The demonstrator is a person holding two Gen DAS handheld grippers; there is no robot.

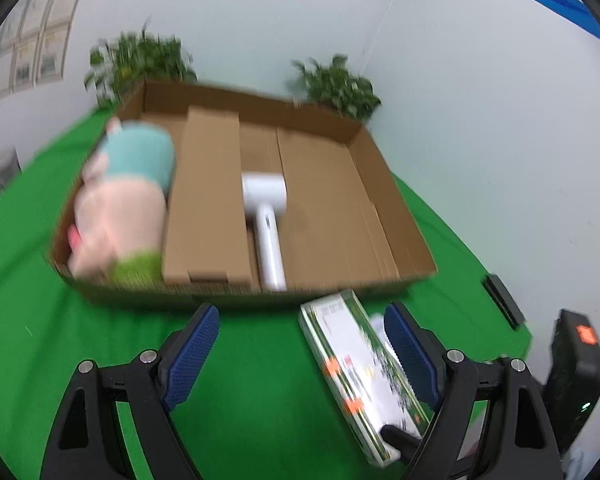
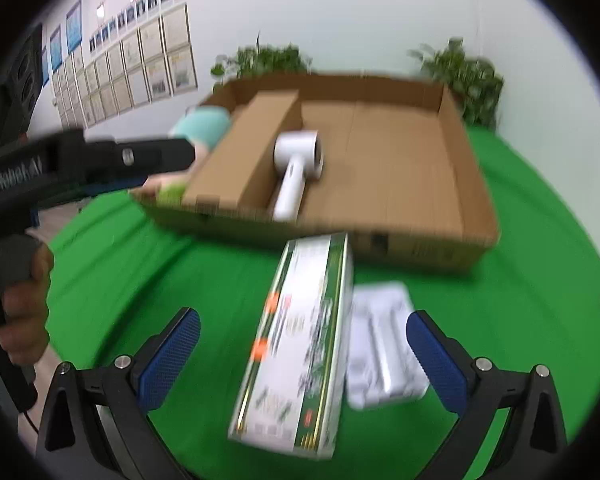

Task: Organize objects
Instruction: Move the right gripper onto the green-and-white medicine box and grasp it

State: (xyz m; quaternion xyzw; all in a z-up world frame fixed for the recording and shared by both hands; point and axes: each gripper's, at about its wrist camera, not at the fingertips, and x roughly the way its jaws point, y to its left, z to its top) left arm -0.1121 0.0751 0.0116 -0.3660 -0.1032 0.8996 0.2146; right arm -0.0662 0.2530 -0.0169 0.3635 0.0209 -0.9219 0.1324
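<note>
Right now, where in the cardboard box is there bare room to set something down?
The cardboard box has bare floor right of the white hair dryer, out to its right wall. The left is crowded: a plush toy, then a folded cardboard insert. In front, the green-and-white carton and white tray fill the green cloth.

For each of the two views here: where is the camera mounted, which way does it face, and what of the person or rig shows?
Left wrist: sits on the left gripper, looking forward and down at the cardboard tray; its own open blue-padded fingers frame the bottom.
Right wrist: sits on the right gripper, open, facing the same tray from further right; the person's hand on the other gripper's handle shows at left.
Shared: the tray, white hair dryer, plush toy, green-and-white box, green cloth, two plants.
</note>
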